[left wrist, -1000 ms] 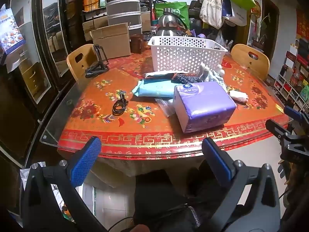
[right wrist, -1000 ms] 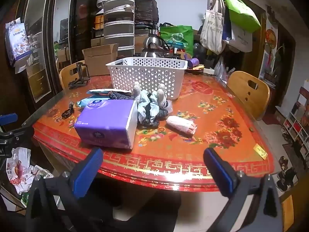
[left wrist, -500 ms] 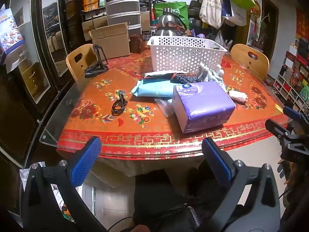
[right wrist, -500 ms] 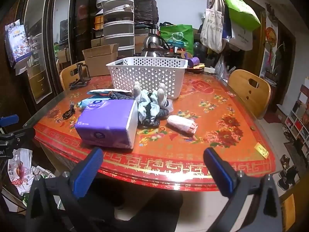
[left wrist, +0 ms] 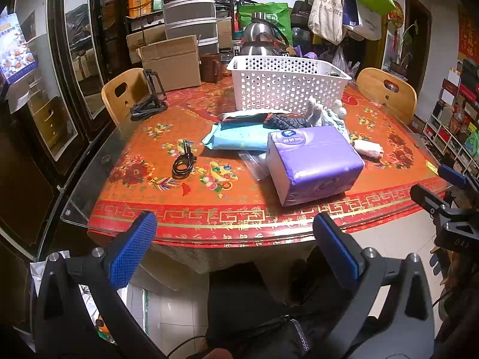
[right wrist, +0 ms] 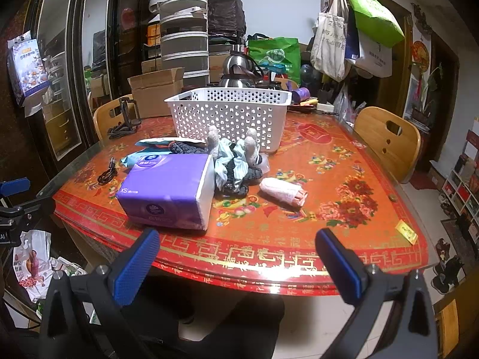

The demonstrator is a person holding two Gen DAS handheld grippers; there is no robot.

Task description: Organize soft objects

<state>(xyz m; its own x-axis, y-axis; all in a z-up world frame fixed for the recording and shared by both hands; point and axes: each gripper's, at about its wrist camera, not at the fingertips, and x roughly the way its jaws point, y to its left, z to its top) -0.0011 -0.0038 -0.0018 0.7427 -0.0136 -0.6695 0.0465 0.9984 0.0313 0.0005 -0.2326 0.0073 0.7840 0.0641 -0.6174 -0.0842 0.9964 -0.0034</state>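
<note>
Room: cluttered dining space, with tote bags (right wrist: pixel 353 39) hanging on a rack at the back and cardboard boxes (left wrist: pixel 170 59) stacked behind the bench.
Bench: red-and-gold patterned top (right wrist: pixel 344 185) under a glass sheet, with a wooden chair (right wrist: pixel 386 140) at the far right side.
Left gripper: my left gripper (left wrist: pixel 236 246) hangs off the near edge of the bench, its blue pads wide apart and holding nothing.
Right gripper: my right gripper (right wrist: pixel 236 264) also sits short of the bench edge, its pads spread apart and empty.
Basket: white perforated basket (right wrist: pixel 230 116) stands upright toward the back of the bench.
Tissue pack: purple tissue pack (right wrist: pixel 170 190) lies near the front edge, closest to me.
Soft bundle: knitted socks and light-blue cloth (right wrist: pixel 236 161) lie heaped between the tissue pack and the basket, touching the pack's side.
Pink roll: small pink rolled cloth (right wrist: pixel 283 191) lies just right of the heap.
Blue packet: flat light-blue packet (left wrist: pixel 236 139) lies behind the tissue pack.
Cable: coiled black cable (left wrist: pixel 183 164) lies left of the packet, well apart from the soft things.
</note>
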